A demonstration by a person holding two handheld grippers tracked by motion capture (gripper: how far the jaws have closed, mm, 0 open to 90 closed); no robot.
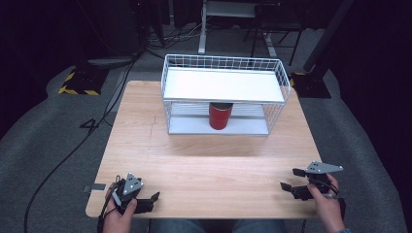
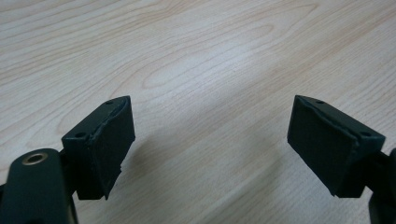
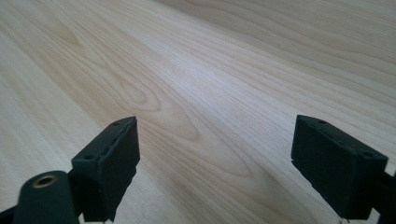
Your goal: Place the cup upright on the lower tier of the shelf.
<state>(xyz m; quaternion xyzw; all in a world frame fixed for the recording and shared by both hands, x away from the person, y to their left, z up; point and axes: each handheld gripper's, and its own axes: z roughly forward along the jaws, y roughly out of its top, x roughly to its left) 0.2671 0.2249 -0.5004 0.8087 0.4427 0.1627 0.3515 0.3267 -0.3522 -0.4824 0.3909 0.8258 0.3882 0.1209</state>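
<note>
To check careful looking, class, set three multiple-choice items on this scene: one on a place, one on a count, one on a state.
1. The red can stands: A on the wire rack's lower shelf; B on its top shelf; C outside it.
2. Cans in sight: A three; B two; C one.
3. The left gripper's jaws are: A clamped on the can; B apart, nothing between; C pressed together.

Key: 1 A, it sits under the white top shelf. 2 C, one red can. 3 B, bare wood shows between them.
</note>
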